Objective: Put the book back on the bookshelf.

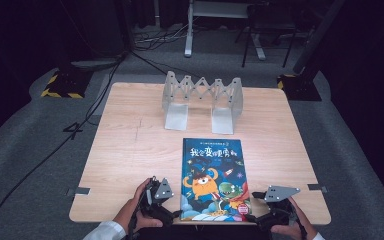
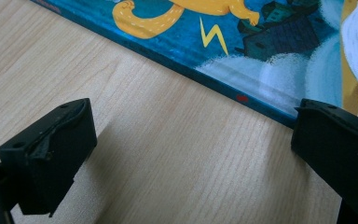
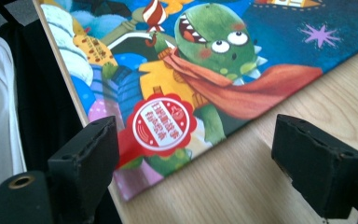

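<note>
Your left gripper [image 1: 167, 212] sits at the near-left corner of the book [image 1: 213, 177], jaws spread and gripping nothing; in the left gripper view one jaw rests on bare table [image 2: 168, 154] and the other stands just at the book's [image 2: 261, 60] spine edge. Your right gripper [image 1: 260, 210] is at the near-right corner, likewise spread wide, with that corner of the book [image 3: 205, 70] lying between its jaws but not pinched.

The book lies flat, cover up, at the near edge of the table [image 1: 130, 150], its bottom edge level with or slightly past the table's lip. That overhang looks deliberate: it would give a jaw room to slip beneath the cover. The two grippers flank the lower corners, which I judge to be a setup for a two-handed lift.

The book is a thin hardback picture book with a glossy blue cover, an orange monster, a green dinosaur in a red cape, and a round red seal near the corner. A folding metal book rack [image 1: 202, 100] stands empty well beyond it.
</note>
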### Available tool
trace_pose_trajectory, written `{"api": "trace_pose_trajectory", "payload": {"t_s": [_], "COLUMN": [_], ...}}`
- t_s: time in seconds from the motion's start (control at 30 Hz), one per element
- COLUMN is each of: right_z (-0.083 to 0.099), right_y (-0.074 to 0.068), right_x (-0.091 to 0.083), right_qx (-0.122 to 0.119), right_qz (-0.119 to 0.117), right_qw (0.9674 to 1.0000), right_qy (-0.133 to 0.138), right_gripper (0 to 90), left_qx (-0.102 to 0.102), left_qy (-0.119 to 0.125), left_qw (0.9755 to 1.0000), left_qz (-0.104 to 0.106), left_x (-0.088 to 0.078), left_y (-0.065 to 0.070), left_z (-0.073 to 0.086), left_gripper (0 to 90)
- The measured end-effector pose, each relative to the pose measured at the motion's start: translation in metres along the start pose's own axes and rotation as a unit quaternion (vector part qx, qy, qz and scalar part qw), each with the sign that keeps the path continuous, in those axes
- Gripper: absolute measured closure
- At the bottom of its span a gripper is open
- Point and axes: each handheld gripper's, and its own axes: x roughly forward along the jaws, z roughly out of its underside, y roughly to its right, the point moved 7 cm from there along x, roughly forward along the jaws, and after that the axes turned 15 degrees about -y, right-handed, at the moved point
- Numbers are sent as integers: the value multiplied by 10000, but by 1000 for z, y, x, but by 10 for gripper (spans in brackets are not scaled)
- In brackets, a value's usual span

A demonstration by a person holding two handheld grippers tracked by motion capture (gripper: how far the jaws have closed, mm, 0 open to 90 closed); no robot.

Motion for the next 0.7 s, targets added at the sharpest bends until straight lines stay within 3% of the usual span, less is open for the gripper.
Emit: {"api": "trace_pose_trajectory", "payload": {"t_s": [0.17,0.23,0.27,0.57,0.63,0.67,0.7], "right_z": [-5,-5,-5,-15,-19,-22,-26], "right_y": [-6,-12,-13,-1,4,9,15], "right_x": [4,9,9,11,13,13,11], "right_qx": [-158,-478,-522,-185,-131,-43,102], "right_qz": [-113,171,221,84,66,52,202], "right_qw": [9998,9985,9981,9996,9998,9999,9997], "right_qy": [-30,-221,-252,-183,-145,-100,76], "right_gripper": [144,89,85,80,81,165,273], "left_qx": [1,1,-5,61,-4,-76,-112], "left_qy": [23,16,9,21,15,12,13], "left_qw": [10000,10000,10000,10000,10000,10000,9999], "left_qz": [-10,-5,-4,22,-4,-46,-62], "left_x": [0,0,0,2,3,4,4], "left_y": [0,0,0,-3,-8,-12,-15], "left_z": [0,0,0,-5,-7,-8,-9], "left_gripper": [4,4,4,3,3,4,3]}}
